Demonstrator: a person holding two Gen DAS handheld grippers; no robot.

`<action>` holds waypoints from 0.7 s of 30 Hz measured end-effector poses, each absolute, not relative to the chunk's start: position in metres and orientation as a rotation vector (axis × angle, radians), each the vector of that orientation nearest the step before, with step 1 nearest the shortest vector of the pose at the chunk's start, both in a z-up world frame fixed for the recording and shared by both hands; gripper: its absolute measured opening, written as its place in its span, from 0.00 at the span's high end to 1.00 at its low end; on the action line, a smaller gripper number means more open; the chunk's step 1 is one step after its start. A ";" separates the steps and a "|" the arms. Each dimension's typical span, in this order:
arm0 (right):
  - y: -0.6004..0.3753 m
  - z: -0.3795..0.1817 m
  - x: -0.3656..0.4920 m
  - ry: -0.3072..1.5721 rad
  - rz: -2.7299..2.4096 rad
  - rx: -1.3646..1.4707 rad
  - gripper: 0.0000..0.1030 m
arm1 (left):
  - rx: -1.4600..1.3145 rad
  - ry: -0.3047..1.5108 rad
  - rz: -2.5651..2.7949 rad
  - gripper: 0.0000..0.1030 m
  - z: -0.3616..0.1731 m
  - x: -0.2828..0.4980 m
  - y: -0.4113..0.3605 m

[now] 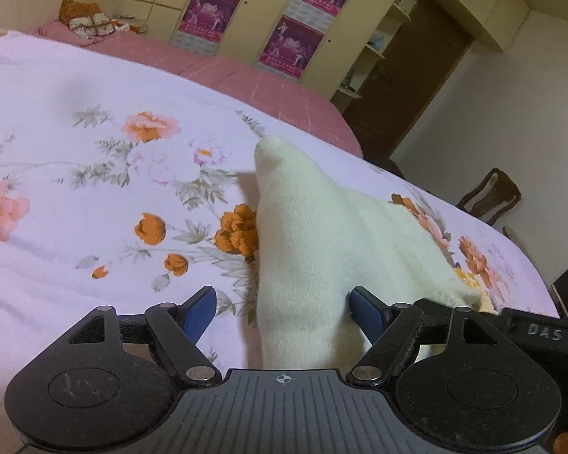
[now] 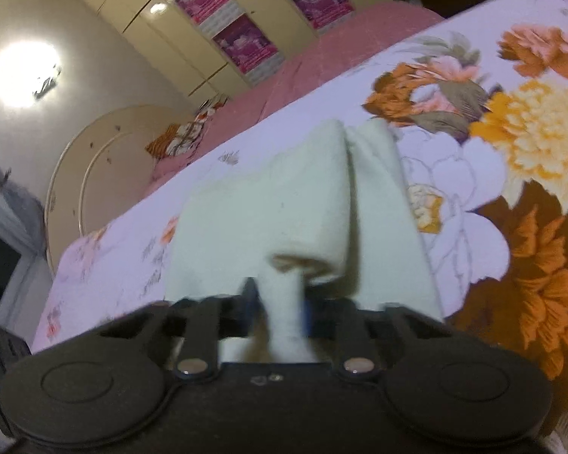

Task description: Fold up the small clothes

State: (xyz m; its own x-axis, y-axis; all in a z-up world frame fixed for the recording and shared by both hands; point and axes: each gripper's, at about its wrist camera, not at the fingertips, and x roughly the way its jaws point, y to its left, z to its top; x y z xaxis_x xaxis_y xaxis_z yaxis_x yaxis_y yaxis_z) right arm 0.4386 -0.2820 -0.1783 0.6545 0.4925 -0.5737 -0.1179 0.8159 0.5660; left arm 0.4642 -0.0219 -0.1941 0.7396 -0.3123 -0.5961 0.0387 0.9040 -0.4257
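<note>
A small cream knit garment (image 1: 322, 242) lies on the floral bedsheet (image 1: 94, 174). In the left wrist view it runs between the blue-padded fingers (image 1: 202, 312) of my left gripper (image 1: 282, 308), which stands wide open around it without pinching. In the right wrist view the same cream garment (image 2: 269, 204) is lifted and draped. My right gripper (image 2: 280, 302) is shut on a bunched edge of it. The right view is blurred.
The white sheet with orange and pink flowers (image 2: 530, 143) covers the bed. A pink blanket (image 1: 223, 72) and patterned pillow (image 1: 87, 19) lie at the far side. Cream wardrobes with purple posters (image 1: 287, 45) stand behind. A dark wooden chair (image 1: 492, 196) stands beside the bed.
</note>
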 end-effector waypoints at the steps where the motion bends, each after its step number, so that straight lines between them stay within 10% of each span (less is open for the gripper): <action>1: -0.281 -0.173 0.435 0.762 0.357 0.500 0.85 | -0.401 0.709 -0.203 0.25 -0.192 0.464 -0.023; 21: -0.328 -0.177 0.401 0.902 0.314 0.531 0.75 | -0.331 0.776 -0.250 0.25 -0.189 0.457 -0.052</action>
